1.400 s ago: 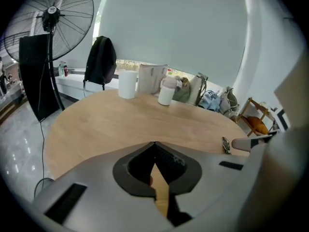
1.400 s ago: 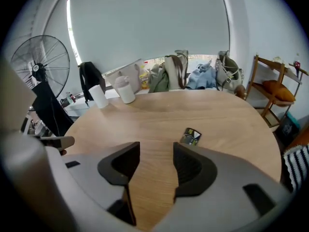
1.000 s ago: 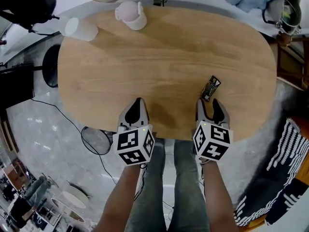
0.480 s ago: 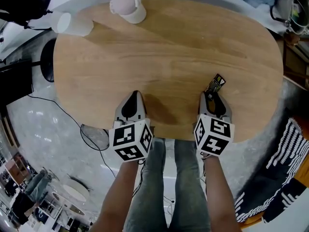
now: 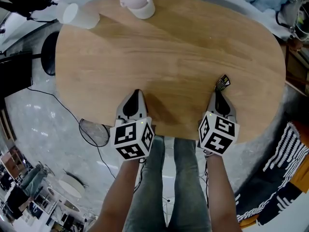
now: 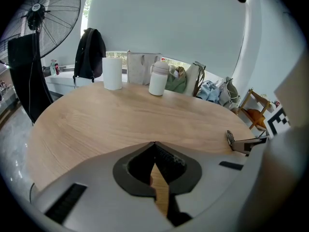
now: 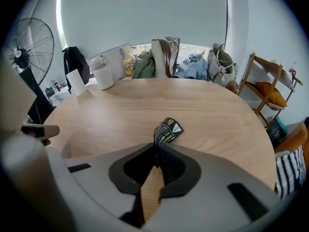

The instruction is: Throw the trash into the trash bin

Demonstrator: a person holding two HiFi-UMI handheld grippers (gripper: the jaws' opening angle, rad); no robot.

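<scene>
Having just closed on the wrapper [image 5: 222, 82], right gripper [image 5: 219, 93] sits near table edge [image 5: 179, 129].

My head view: steeply down over the table [image 5: 169, 47], above its near edge. Left gripper view, right gripper view: low, close at that edge, facing across. Shared: tabletop.

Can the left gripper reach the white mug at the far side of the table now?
Probably yes, with a long stretch. Only bare table lies between the left gripper and the white mug; nothing blocks the way. Its shut jaws would have to open first.
</scene>
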